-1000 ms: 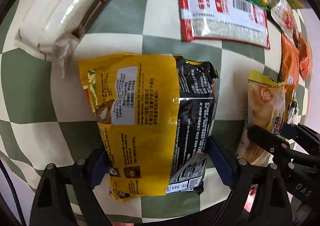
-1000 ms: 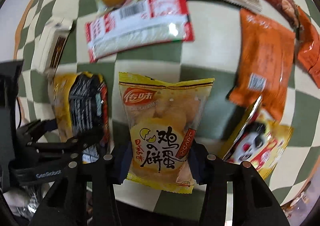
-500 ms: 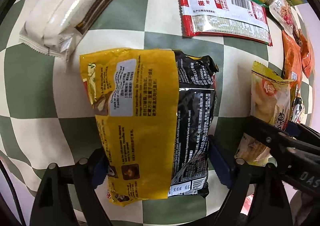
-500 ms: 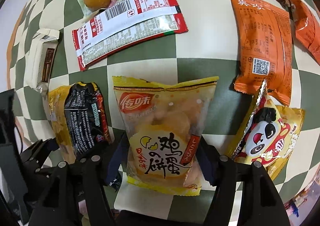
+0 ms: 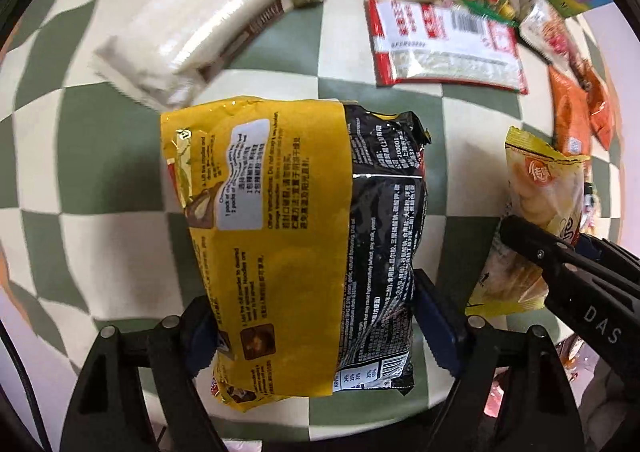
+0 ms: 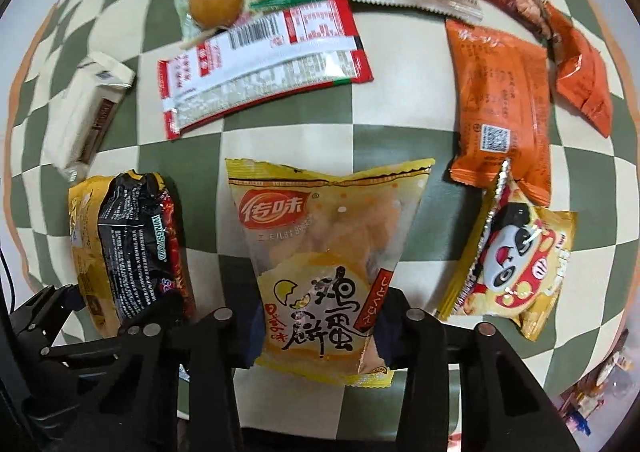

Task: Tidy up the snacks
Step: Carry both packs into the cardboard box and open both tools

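Note:
A yellow-and-black noodle packet hangs lengthwise between the blue pads of my left gripper, which is shut on its lower half. From the right wrist view the same noodle packet shows at the left, with the left gripper below it. My right gripper is shut on the bottom of a yellow egg-biscuit packet, which its pads pinch inward. That egg-biscuit packet and the right gripper also appear at the right edge of the left wrist view.
A green-and-cream checked cloth covers the table. On it lie a white packet, a red-and-white packet, a wrapped brown egg, two orange packets, a panda packet and several more snacks along the far edge.
My left gripper has carried the noodle packet across the cloth, closer to the white packet. The right jaws widened briefly, then closed tight on the egg-biscuit packet.

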### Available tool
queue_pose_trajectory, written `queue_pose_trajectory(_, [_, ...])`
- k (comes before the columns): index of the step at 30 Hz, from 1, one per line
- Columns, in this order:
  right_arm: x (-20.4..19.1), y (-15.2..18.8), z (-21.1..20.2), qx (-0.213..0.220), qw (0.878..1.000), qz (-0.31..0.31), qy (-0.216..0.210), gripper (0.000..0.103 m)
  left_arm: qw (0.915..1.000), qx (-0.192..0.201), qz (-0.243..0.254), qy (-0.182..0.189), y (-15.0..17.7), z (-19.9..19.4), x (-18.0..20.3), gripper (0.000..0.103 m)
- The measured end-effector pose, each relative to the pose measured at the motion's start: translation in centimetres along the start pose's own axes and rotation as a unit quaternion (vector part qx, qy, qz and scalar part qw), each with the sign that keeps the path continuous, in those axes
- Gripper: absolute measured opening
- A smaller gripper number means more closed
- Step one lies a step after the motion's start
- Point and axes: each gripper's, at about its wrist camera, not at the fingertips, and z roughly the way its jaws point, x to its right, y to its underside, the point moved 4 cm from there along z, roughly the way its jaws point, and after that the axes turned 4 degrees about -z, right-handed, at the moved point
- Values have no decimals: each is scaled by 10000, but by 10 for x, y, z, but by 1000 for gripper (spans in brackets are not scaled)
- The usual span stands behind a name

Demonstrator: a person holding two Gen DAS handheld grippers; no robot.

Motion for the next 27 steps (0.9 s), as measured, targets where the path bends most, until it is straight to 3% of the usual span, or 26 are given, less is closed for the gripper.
queue_pose_trajectory(7, [19, 2, -72, 485, 9974, -133, -520, 43, 9977, 536, -150, 379, 12, -48, 32, 83])
queue_pose_trajectory(11, [34, -9, -136, 801, 9914, -212, -1015, 43, 9924, 1023, -184, 656, -8, -98, 67, 83])
queue_pose_trajectory(16, [37, -54, -205, 1244, 9819, -413, -1370, 43, 9857, 1387, -4, 957, -93, -168, 106, 84])
queue_pose_trajectory(19, [31, -110, -232, 1484, 9757, -521, -1523, 43, 9829, 1496, 102, 1065, -151, -193, 130, 84])
queue_pose_trajectory(23, [37, -202, -247, 1773, 9722, -632, -1392, 43, 9831, 1587, 146, 901, -232, -209, 139, 84])
queue_pose_trajectory(27, [46, -287, -222, 1616, 9762, -658, -1286, 43, 9896, 1222, 14, 761, -310, -172, 144, 84])
